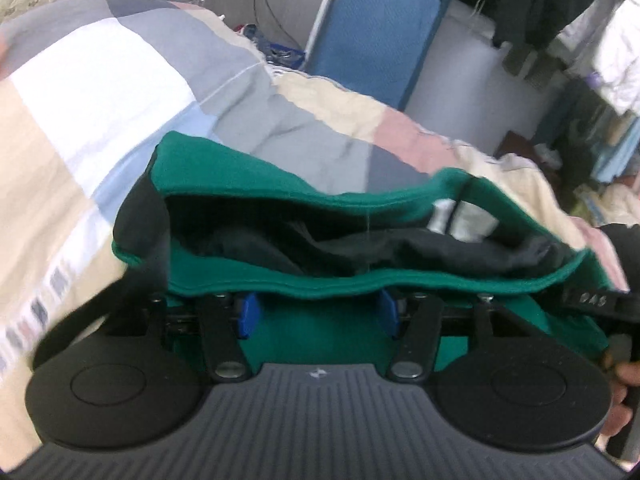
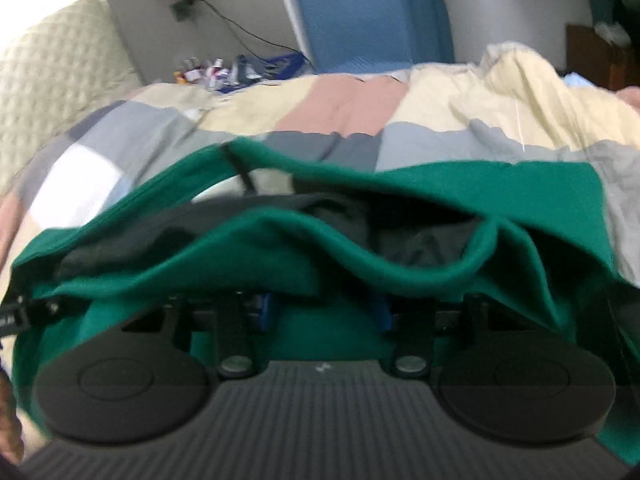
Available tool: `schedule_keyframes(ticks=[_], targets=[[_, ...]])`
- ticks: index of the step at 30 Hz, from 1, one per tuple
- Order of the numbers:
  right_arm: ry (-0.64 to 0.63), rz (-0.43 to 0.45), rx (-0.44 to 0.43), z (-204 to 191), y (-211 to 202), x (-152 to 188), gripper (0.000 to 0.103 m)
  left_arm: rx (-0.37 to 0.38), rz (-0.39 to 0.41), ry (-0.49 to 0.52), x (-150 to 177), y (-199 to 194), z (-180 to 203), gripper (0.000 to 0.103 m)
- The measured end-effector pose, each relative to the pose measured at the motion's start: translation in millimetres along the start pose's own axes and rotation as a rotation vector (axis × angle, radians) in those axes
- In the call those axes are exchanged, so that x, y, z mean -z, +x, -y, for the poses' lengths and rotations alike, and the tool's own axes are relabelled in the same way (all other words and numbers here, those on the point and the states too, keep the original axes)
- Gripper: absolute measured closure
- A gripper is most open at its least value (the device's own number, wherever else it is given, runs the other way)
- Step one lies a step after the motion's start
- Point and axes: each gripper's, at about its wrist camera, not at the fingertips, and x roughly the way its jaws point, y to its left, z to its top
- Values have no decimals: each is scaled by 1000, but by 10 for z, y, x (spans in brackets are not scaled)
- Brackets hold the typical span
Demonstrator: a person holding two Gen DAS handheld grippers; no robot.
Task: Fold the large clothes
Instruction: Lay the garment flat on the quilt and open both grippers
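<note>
Closest in, the left gripper is buried under the green garment: its blue fingers stand apart with cloth draped over and between them, and whether they are pinching it I cannot tell. Same story on the right gripper, blue fingers half hidden beneath a sagging green fold, grip impossible to read, and that view is blurred.

The garment is bunched and lifted across both tools, just above the patchwork quilt. Soft, matte knit, thick rolled hem, with a dark lining or second layer showing inside the open mouth, plus a pale patch deep within. It looks heavy and floppy, so it will sag wherever it is unsupported.

My call: this is the carry-over part of a fold. To do it well, keep both edges level and taut, lay the hem down square onto the garment's own lower half, and avoid trapping that dark inner layer in a ridge.

Beyond the garment the quilt is crumpled, blocks of cream, grey, pink and white. Past it, a blue padded panel leans upright, and clutter sits at the wall.
</note>
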Motion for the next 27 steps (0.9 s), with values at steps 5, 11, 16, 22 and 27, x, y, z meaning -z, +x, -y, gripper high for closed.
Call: schedule_keyframes(ticks=[5, 11, 16, 22, 27], targets=[[56, -15, -42, 77, 316, -322, 52, -18, 7, -28, -284, 423, -205, 41], [-8, 10, 20, 83, 705, -585, 53, -44, -8, -72, -519, 837, -353, 41], [42, -24, 22, 197, 872, -528, 54, -63, -10, -33, -511, 874, -279, 41], [28, 11, 4, 192, 510, -451, 53, -53, 16, -9, -400, 506, -136, 41], [-14, 38, -24, 108, 5, -279, 53, -3, 27, 11, -101, -46, 160, 41]])
